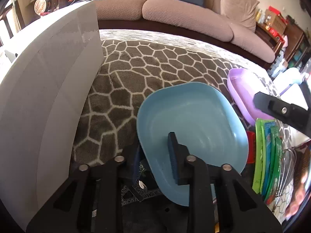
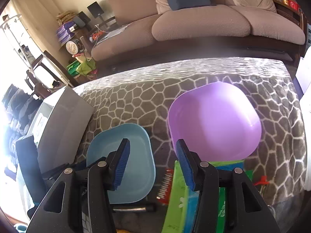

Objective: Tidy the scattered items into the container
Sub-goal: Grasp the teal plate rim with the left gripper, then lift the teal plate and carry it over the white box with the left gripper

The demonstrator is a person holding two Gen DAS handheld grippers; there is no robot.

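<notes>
Gripping the near rim of the blue dish (image 1: 194,128) between my left gripper's (image 1: 153,159) pads, I judge the lift toward the white box (image 1: 48,89) comes next; my right gripper (image 2: 153,165) hangs unclenched above green packets (image 2: 178,198) beside the purple dish (image 2: 213,120).

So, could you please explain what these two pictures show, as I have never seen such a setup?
There is no robot: a person holds a two-finger gripper in each hand, each with a wide-angle camera looking along its fingers. One picture comes from the left gripper, which pinches the rim of the blue dish. The other comes from the right gripper, open and empty. On the patterned blanket also lie a purple dish and green packets, near a grey box.
</notes>
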